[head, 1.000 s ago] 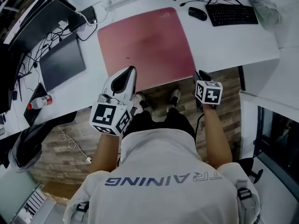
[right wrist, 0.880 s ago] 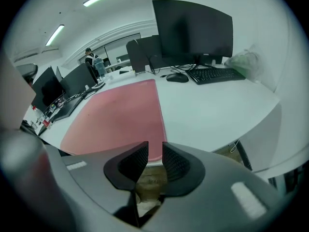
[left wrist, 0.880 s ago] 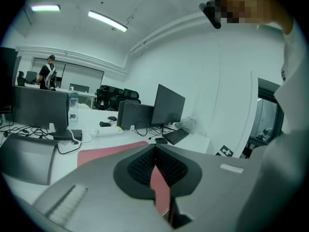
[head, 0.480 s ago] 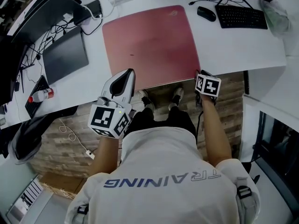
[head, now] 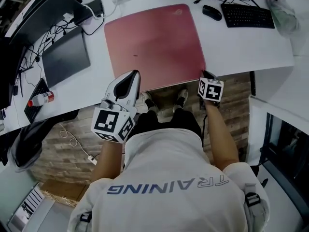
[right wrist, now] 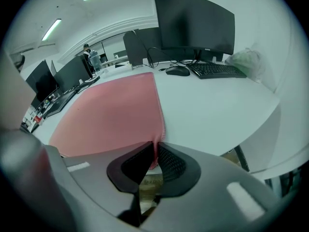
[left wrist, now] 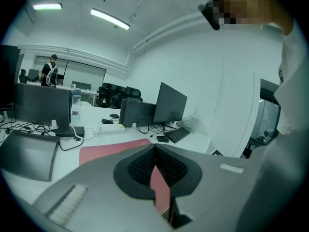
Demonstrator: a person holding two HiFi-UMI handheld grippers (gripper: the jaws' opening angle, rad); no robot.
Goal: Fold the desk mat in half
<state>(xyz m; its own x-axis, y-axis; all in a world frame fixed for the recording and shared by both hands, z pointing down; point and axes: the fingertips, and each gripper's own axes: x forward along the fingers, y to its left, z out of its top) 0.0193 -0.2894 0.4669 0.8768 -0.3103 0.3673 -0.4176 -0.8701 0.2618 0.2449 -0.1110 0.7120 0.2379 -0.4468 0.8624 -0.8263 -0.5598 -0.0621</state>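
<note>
Task item: the desk mat [head: 154, 42] is laid flat on the white desk [head: 241, 47], with its near edge overhanging the desk's front edge.

Long axis: it is judged to run from 9 o'clock to 3 o'clock across the desk, though the mat is close to square.

Left gripper [head: 134, 76]: it is set at the mat's near-left corner. Its jaws are narrow, and a strip of the pink mat is clamped between the pads.

Right gripper [head: 205, 75]: it is set at the mat's near-right corner. Its jaws are closing, and the mat's corner is seen between them with the pads meeting it.

Governing relation: the whole mat lies toward 12 o'clock from both grippers. Each gripper is placed at one end of the near edge, so neither hand is nearer to the work than the other.

Step in hand: the near edge is judged to be secured at both corners, ready for lifting.

Next move, as judged: the near edge is to be carried toward 12 o'clock and laid on the far edge.

Clearance: the keyboard [head: 247, 15] and the mouse [head: 211, 12] are placed at about 1 o'clock, beside the mat's far-right corner and apart from it.
</note>
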